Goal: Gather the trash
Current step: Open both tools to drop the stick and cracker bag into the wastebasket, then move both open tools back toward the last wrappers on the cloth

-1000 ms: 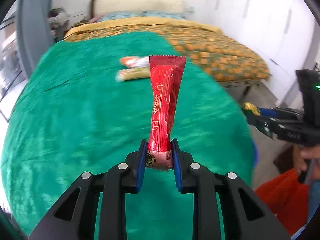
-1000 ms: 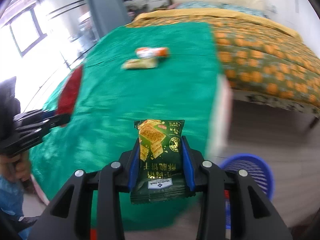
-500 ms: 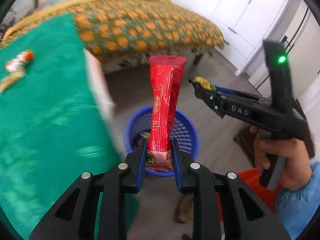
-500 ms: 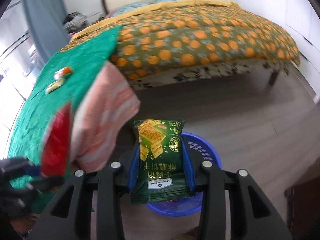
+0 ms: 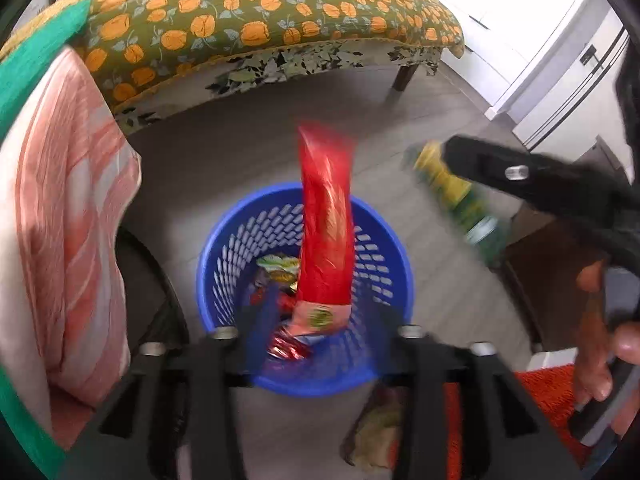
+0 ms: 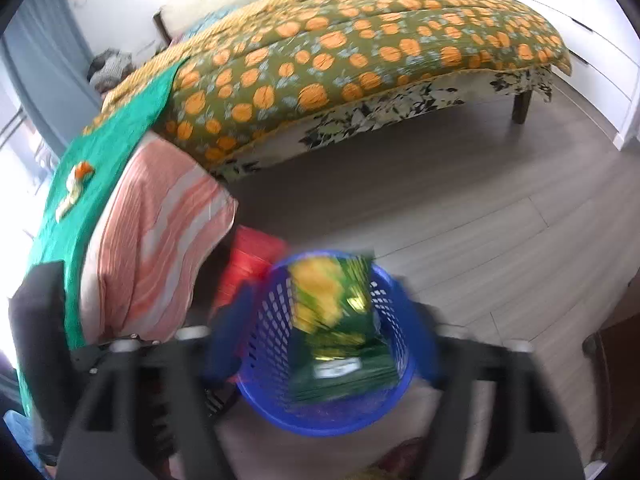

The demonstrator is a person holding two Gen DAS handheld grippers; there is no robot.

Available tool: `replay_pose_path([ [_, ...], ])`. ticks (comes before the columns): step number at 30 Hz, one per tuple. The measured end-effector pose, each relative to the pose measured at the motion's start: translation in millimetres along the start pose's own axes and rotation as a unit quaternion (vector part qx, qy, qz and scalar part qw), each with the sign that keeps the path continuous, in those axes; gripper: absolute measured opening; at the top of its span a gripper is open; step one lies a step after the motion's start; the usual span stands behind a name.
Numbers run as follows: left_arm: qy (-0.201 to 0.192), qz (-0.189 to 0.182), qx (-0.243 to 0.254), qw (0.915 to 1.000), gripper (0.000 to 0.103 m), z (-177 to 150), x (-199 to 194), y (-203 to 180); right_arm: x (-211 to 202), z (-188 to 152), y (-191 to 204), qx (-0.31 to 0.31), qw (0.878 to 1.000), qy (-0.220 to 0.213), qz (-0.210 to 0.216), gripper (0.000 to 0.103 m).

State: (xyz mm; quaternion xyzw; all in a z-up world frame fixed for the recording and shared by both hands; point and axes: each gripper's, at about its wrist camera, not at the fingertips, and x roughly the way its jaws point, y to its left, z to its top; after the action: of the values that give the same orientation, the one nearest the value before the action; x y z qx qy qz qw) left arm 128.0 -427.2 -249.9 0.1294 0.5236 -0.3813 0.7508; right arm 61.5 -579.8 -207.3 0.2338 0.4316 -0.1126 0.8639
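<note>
Both grippers over the blue basket point(image 5: 240, 240) now! Left gripper point(image 5: 316, 344): fingers just sprung apart, red wrapper point(image 5: 326, 232) loose between them, long axis pointing down into the basket. Right gripper point(image 6: 320, 344) likewise spread, green packet point(image 6: 340, 320) apparently dropping free, though blurred.

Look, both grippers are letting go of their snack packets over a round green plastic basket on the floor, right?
Nearly. The basket is blue, not green; the left wrist view shows its round blue slotted plastic wall. The rest holds: the left gripper has just been opening around the long red packet, and the right gripper around the green cracker packet, both above that basket.
</note>
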Motion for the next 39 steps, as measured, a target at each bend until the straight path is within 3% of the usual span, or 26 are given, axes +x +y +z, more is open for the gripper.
replay_pose_path([
  [3, -0.029, 0.011, -0.005, 0.9995, 0.073, 5.6, -10.8, 0.5, -9.3, 4.2, -5.7, 0.009, 1.000, -0.014, -0.006, 0.076],
  [8, -0.095, 0.022, -0.002, 0.9952, 0.088, 10.7, -52.2, -5.6, -25.3, 10.2, -9.7, 0.022, 0.999, -0.040, -0.012, 0.086],
  [11, -0.135, 0.018, 0.005, 0.9906, 0.096, 10.0, -84.8, -6.4, -33.9, 12.1, -7.1, 0.022, 0.998, -0.057, -0.032, 0.091],
  [17, -0.184, 0.035, 0.012, 0.9822, 0.098, -11.4, -139.9, 9.3, -44.0, 14.2, 16.4, -0.010, 0.995, -0.085, -0.045, 0.091],
  [23, -0.176, 0.079, -0.008, 0.9813, 0.098, -51.0, -176.7, 72.8, -45.7, 2.6, 73.0, -0.103, 0.989, -0.103, -0.033, 0.091],
  [31, -0.155, 0.167, -0.055, 0.9721, 0.097, -102.6, -219.0, 189.8, -29.4, -39.0, 191.6, -0.246, 0.965, -0.076, 0.044, 0.091],
  [34, -0.149, 0.172, -0.076, 0.9708, 0.097, -108.8, -228.0, 229.5, -23.3, -54.8, 237.0, -0.281, 0.954, -0.061, 0.078, 0.091],
  [39, -0.128, 0.169, -0.065, 0.9752, 0.097, -98.8, -226.2, 276.3, -7.3, -67.3, 304.5, -0.323, 0.939, -0.049, 0.106, 0.091],
])
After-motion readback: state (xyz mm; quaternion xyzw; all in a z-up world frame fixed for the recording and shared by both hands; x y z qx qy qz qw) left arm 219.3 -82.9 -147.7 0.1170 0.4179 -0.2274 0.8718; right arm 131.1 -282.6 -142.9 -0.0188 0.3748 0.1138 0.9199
